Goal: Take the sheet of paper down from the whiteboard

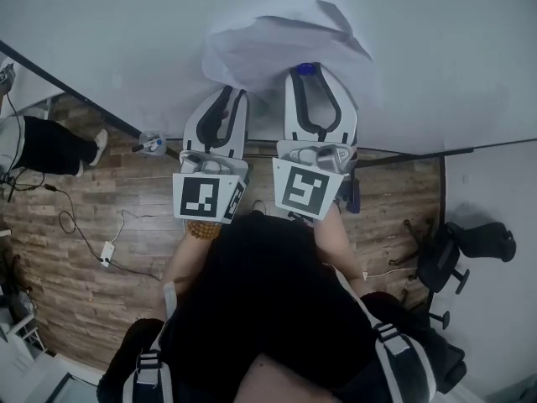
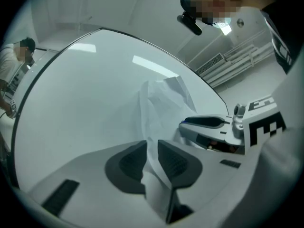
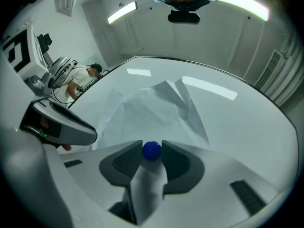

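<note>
I'm pinching the crumpled sheet of paper (image 1: 277,47) with my left gripper (image 2: 151,151), right gripper (image 3: 152,152) clamping a blue magnet (image 1: 307,68) at the whiteboard (image 1: 117,40)

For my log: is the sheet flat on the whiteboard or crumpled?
Crumpled: the sheet bulges off the whiteboard in folds, pinched in the left tongs; right tongs grip a blue ball.

Crumpled sheet of paper (image 2: 164,103) pinched in left tongs (image 2: 151,151), whiteboard (image 2: 80,94) behind, right tongs (image 2: 205,122) near.
</note>
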Available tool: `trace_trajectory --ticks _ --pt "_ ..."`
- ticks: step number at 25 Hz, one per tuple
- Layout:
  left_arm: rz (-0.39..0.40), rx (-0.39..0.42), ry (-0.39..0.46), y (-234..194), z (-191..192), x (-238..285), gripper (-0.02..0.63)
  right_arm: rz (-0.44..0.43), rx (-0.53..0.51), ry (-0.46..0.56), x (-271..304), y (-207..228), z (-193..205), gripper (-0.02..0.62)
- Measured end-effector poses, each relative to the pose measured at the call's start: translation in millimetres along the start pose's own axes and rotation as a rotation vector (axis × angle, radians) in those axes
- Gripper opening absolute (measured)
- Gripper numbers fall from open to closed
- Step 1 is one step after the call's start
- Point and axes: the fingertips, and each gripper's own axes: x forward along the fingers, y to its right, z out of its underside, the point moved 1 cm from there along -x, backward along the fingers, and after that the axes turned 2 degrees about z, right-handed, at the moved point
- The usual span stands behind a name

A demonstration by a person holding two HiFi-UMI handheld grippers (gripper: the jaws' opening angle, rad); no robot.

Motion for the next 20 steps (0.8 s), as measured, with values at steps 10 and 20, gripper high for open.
trace_trajectory --ticks 10,20 --pt "-0.017 -0.037 0.001 -8.3 -0.7 5.1 0.074 -0.002 -0.046 -0.002 -1.4 0.4 -1.3 0.124" --pt "0.006 -0.032 0.008 -6.4 -2.2 16.0 0.074 -0.008 -0.042 -0.004 -0.3 0.5 -0.7 0.124"
